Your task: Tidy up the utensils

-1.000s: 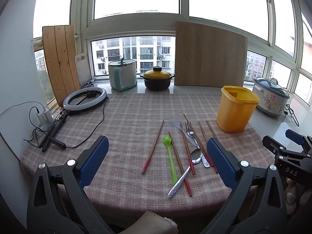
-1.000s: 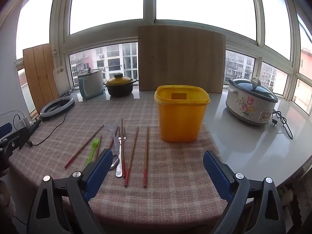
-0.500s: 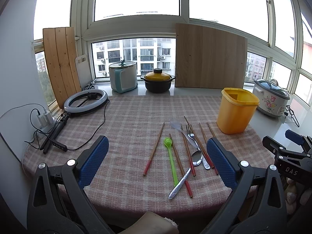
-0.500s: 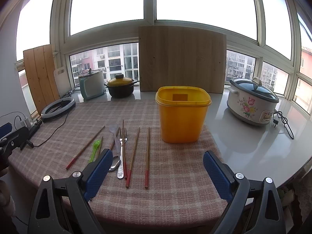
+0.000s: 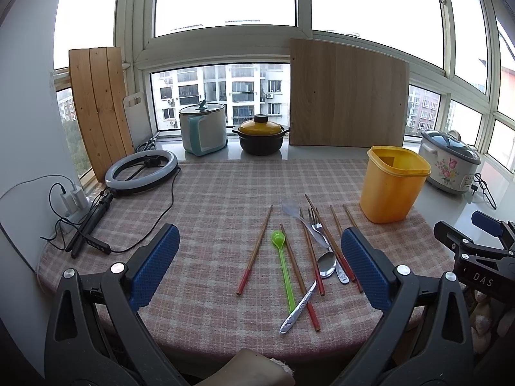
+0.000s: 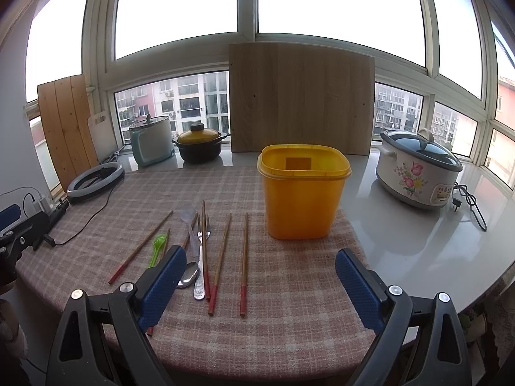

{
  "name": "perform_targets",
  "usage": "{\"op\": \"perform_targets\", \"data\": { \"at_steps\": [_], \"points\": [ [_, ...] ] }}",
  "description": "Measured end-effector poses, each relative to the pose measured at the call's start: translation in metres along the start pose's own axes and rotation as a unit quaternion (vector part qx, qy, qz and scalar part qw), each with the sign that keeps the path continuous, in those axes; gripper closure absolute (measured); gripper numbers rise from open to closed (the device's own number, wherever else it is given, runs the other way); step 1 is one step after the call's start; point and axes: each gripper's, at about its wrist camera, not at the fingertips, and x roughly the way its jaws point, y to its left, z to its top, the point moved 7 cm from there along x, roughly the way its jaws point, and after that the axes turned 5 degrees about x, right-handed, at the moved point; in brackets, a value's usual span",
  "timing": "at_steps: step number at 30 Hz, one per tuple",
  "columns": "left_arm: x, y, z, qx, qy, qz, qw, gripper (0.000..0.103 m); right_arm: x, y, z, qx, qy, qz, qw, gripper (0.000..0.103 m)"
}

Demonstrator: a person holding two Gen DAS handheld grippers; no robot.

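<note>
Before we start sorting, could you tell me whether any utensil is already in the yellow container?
No, the yellow container looks empty inside.

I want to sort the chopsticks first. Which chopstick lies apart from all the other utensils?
The leftmost chopstick: it lies alone on the cloth, left of the green spoon, touching nothing, while the others cross or crowd the fork and spoons.

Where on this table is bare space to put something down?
Free: the cloth between ring light and chopsticks, and the counter between yellow bin and rice cooker. Crowded: left of the bin, where the utensils lie.
</note>
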Motion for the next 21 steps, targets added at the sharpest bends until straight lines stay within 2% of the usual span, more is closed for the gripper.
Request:
{"op": "perform_targets", "data": {
  "at_steps": [21],
  "points": [
    [0.012,0.002,0.003,-0.003,0.001,0.002,1.0,0.001,0.011,0.006,0.01,-0.002,0.001,0.003,1.0,0.008]
  ]
}}
